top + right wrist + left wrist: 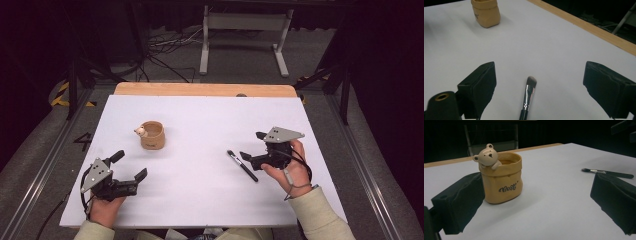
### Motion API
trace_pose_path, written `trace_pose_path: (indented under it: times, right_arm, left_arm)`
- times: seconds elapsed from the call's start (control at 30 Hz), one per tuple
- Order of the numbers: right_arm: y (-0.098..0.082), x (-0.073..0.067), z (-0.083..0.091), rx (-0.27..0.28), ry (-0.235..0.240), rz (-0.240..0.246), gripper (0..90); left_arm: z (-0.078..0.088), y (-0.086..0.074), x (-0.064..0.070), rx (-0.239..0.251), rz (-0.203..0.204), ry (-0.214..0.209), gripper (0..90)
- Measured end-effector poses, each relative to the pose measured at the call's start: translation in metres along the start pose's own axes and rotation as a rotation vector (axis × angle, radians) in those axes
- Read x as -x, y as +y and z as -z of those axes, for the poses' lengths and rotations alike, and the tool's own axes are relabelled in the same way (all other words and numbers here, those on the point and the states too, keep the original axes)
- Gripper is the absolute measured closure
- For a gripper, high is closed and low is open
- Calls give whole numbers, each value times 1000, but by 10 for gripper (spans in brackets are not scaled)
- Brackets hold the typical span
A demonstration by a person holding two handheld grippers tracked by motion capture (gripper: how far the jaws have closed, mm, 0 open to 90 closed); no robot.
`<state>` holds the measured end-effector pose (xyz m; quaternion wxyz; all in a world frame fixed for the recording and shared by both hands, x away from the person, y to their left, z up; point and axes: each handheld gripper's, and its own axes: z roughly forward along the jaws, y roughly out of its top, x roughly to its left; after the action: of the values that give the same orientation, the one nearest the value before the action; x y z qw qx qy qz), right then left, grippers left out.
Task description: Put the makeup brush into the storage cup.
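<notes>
- The makeup brush (242, 165) lies flat on the white table (200, 200), right of centre, bristle tip pointing up and left toward the pot, handle end nearest the person
- In the right gripper view that brush (529, 96) sits squarely between the two black jaws, bristles forward, nothing touching it yet
- Right gripper (253, 149) is just beside the brush, jaws spread wide, clamped on nothing; the hand (292, 167) behind it rests low at the table's right side
- Over to the tan bear pot (152, 135), upright left of centre, well apart from the brush, a little bear figure hanging on its rim
- The left gripper view looks straight at the pot (501, 178); from here its mouth looks free of any brush
- Left gripper (131, 172) sits near the front left of the table, jaws also wide apart, holding nothing, short of the pot
- My read: this is the very start, likely brush into pot; nothing picked up, nothing placed
- Left to do: close on the brush, lift it, carry it across, drop it handle-first into the pot
</notes>
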<state>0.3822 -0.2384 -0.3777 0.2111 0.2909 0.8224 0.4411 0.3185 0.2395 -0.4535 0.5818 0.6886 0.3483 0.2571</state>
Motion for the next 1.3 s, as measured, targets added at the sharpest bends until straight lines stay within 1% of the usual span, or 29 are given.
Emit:
trace_pose_path:
  times: [0.1,0.23,0.3,0.33,0.4,0.5,0.63,0.67,0.7,0.8,0.9,1.03,1.1,1.2,1.23,1.27,1.3]
  right_arm:
    - [4,2,-1,-63,-5,-6,118]
    - [8,5,-3,-129,9,-4,132]
    - [9,5,-4,-152,17,1,146]
    - [9,5,-4,-152,17,1,146]
    - [11,5,-5,-179,21,2,154]
    - [17,5,-7,-235,27,14,169]
    - [23,5,-10,-281,33,29,193]
    - [25,5,-11,-308,35,35,206]
    - [26,5,-12,-320,39,38,212]
    - [30,5,-15,-366,37,37,222]
    - [32,5,-17,-399,38,37,230]
    - [36,6,-21,-464,41,38,235]
    - [37,6,-22,-487,47,31,235]
    - [38,5,-24,-519,58,33,236]
    - [38,5,-24,-519,58,33,236]
    - [38,4,-26,-555,62,29,240]
    - [38,4,-26,-555,62,29,240]
  left_arm:
    - [-1,0,0,-3,0,-4,2]
    - [-1,0,0,-13,-1,-11,2]
    - [-2,0,0,-15,2,-20,3]
    - [-2,0,0,-15,2,-20,4]
    - [-2,0,0,-17,3,-21,3]
    - [-2,0,1,-21,2,-19,3]
    - [-2,0,0,-24,3,-22,3]
    - [-2,0,0,-24,3,-23,3]
    - [-2,0,0,-22,3,-22,3]
    - [-2,0,0,-21,5,-23,3]
    - [-2,0,0,-21,4,-24,3]
    - [-2,0,0,-20,3,-23,3]
    - [-2,0,0,-21,3,-24,3]
    - [-2,0,0,-25,6,-26,3]
    - [-2,0,0,-25,6,-26,3]
    - [-2,0,0,-26,5,-27,3]
    - [-2,1,0,-27,5,-27,3]
